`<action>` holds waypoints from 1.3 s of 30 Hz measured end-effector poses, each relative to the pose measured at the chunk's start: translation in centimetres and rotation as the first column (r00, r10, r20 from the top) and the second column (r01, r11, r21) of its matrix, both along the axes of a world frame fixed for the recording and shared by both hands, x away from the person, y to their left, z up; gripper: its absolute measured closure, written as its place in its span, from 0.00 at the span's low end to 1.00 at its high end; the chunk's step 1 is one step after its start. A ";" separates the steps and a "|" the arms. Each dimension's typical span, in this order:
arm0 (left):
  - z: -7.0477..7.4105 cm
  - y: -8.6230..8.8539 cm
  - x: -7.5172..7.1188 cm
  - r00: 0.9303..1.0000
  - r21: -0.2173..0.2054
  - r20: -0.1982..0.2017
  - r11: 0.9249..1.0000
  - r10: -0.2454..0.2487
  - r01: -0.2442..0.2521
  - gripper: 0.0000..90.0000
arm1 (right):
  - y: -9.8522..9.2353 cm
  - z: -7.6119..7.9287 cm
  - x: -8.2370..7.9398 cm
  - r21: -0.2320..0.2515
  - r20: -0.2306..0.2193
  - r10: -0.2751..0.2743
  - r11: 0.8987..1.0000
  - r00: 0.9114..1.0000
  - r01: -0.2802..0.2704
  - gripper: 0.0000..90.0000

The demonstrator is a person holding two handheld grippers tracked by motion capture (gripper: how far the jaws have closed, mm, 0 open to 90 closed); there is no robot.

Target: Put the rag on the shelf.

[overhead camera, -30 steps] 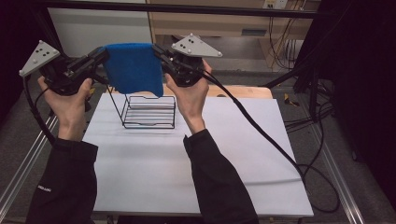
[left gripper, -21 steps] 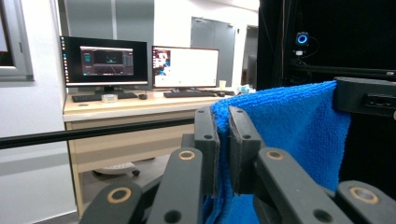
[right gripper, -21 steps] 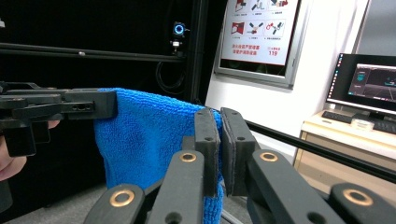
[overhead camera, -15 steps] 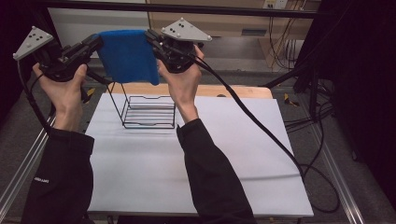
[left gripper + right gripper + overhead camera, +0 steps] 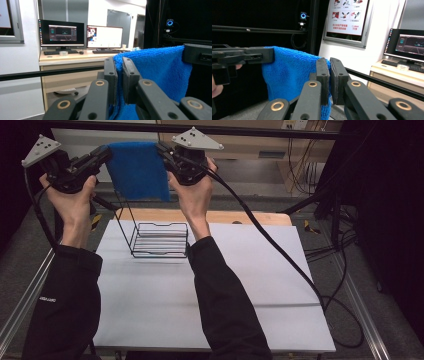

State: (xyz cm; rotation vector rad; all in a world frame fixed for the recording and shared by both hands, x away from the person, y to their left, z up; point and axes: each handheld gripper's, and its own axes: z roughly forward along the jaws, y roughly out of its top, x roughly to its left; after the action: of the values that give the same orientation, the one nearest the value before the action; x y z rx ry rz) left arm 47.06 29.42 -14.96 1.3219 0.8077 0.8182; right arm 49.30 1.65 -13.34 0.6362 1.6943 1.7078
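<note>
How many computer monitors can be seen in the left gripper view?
2, side by side on the wooden desk in the background: the dark-screened black monitor on the left, the bright-screened monitor on the right. The blue cloth may hide others.

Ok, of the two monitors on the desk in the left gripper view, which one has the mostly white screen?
The right monitor, nearer the blue cloth. Its screen is largely white, while the left monitor shows a dark screen.

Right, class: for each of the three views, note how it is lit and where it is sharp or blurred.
High view: the white table is brightly lit, the surroundings dark, and the blue cloth slightly soft. Left gripper view: evenly lit, the cloth's weave is crisp, the monitors glow and the near tongs look a little soft. Right gripper view: dark at left, bright wall at right, the poster readable.
</note>
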 end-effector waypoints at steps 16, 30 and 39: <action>-1.4 -0.2 2.6 0.999 0.013 -0.035 1.000 0.007 -0.006 0.93 | 0.1 -0.9 3.0 -0.041 -0.036 -0.022 0.999 0.999 0.021 0.96; -3.7 0.4 2.9 0.998 0.048 -0.069 0.999 0.001 0.003 0.93 | 0.2 -3.4 3.9 -0.065 -0.091 0.002 0.998 0.996 -0.008 0.96; -5.4 1.3 2.6 0.996 0.061 -0.089 0.998 -0.012 0.017 0.93 | 0.9 -4.3 3.2 -0.124 -0.108 0.001 0.992 0.994 -0.014 0.96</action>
State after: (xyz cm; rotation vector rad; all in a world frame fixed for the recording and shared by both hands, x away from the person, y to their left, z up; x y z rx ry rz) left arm 49.63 30.75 -20.31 1.4257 0.8469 0.7831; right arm 52.47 2.57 -17.62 0.6748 1.8642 1.5832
